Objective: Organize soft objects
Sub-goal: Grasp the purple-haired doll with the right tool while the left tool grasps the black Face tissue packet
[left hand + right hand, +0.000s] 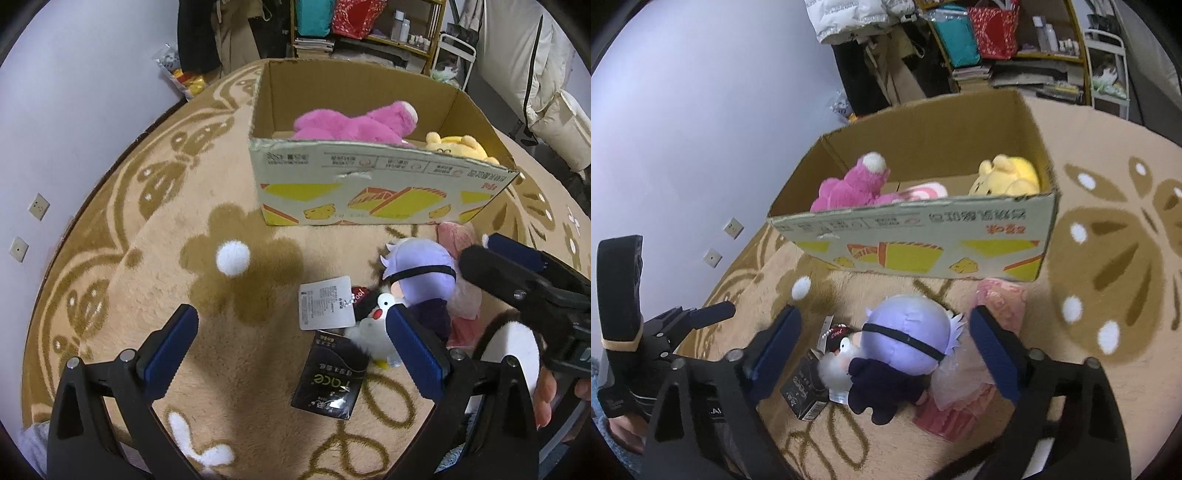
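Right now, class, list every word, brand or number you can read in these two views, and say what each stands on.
"face": brand on the black packet on the rug.
"Cool": red lettering on the small dark charm beside the purple-haired doll.
Cardboard box: upside-down Chinese print, too distorted to read.
White hang tag: print too small to read.

open left tongs [291, 332] above penguin plush [373, 334]

One cardboard box [916, 236] holds two plush toys at twelve o'clock: one pink [849, 188], one yellow [1008, 177]. On the rug [147, 258] lie three more soft toys (the pink one half hidden), one black packet [328, 380] and one white tag [325, 302].
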A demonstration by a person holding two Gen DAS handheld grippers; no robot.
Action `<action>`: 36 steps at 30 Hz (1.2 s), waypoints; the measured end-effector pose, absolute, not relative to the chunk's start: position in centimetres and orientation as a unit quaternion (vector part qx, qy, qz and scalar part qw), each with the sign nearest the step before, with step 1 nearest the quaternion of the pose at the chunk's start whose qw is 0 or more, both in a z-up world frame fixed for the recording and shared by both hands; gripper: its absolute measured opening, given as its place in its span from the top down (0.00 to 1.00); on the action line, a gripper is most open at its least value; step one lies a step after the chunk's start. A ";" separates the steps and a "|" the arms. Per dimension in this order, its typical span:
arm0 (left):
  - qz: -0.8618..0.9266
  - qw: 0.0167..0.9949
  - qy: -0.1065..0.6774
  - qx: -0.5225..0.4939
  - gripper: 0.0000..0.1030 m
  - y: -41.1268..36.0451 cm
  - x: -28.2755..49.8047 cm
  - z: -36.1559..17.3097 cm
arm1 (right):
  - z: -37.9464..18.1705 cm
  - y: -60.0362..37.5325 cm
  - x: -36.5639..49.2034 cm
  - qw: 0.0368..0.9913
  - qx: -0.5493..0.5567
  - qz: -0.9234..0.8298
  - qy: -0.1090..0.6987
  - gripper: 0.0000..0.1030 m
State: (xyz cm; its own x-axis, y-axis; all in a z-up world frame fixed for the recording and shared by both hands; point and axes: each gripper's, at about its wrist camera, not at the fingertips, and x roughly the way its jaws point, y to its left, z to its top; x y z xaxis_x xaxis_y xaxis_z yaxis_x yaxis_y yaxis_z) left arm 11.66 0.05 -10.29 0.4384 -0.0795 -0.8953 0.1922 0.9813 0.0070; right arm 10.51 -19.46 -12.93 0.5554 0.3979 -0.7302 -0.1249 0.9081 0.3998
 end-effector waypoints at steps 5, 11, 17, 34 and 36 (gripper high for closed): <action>-0.092 0.834 0.540 0.057 0.02 -0.7 11.9 -11.3 | -14.0 -18.8 11.3 0.856 0.150 0.165 0.466 0.31; -0.090 0.816 0.570 0.041 0.02 -0.3 11.9 -13.0 | -15.1 -18.2 11.8 0.843 0.139 0.166 0.492 0.37; -0.093 0.799 0.593 0.041 0.02 -0.2 11.6 -14.1 | -15.5 -18.2 12.2 0.838 0.142 0.159 0.503 0.37; -0.091 0.758 0.643 0.057 0.55 -0.8 11.3 -17.6 | -17.7 -18.6 13.2 0.827 0.147 0.140 0.524 0.35; -0.091 0.761 0.640 0.059 0.55 -0.8 11.3 -17.5 | -18.0 -18.9 13.3 0.826 0.161 0.139 0.523 0.35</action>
